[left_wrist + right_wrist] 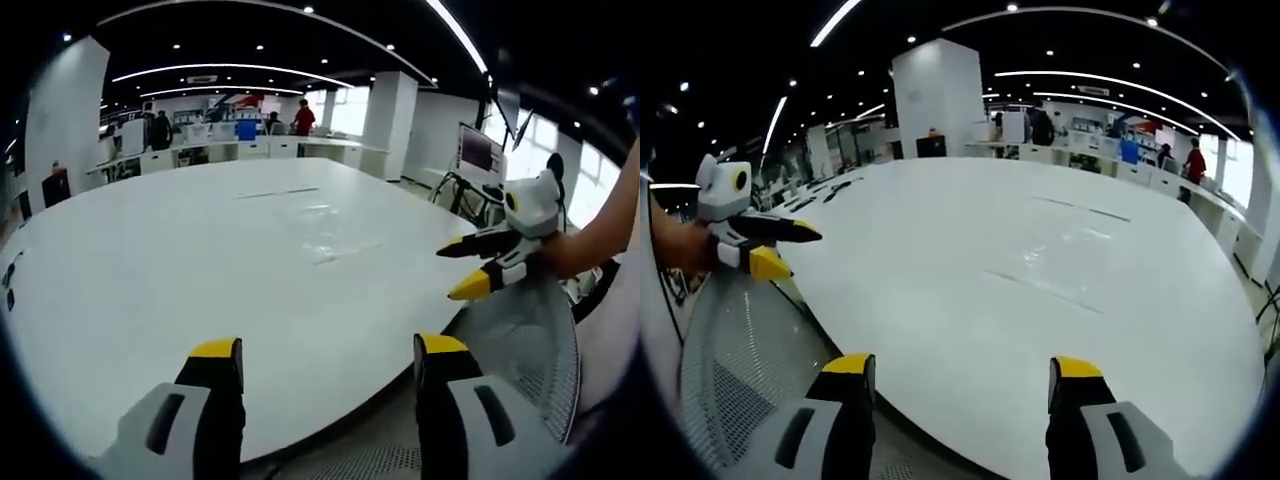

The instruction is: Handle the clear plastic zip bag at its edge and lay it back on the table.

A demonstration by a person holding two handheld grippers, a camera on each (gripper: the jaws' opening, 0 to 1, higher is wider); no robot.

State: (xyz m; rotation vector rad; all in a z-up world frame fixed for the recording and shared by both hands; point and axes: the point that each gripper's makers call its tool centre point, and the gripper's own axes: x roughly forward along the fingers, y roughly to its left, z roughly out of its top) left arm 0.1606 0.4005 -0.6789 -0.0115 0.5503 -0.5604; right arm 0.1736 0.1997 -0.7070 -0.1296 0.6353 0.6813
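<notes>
One clear bag is seen flat on the white table, well beyond both grippers, near the table's middle. In the left gripper view it lies ahead and slightly right of the left gripper; in the right gripper view the bag is seen only as faint creases ahead of the right gripper.

Left gripper: jaws wide apart, nothing held, over the near table edge. Right gripper: jaws wide apart, nothing held, also at the near edge. The right gripper is seen from the left gripper view at the table's right rim, held by a hand, jaws parted, empty. The left gripper is seen from the right gripper view at the left rim, jaws parted, empty.

Table edge is curved; a mesh chair sits just beside it below the grippers. Open tabletop lies all around the bag. Two grippers and one bag are counted. Desks and people are seen far behind.
</notes>
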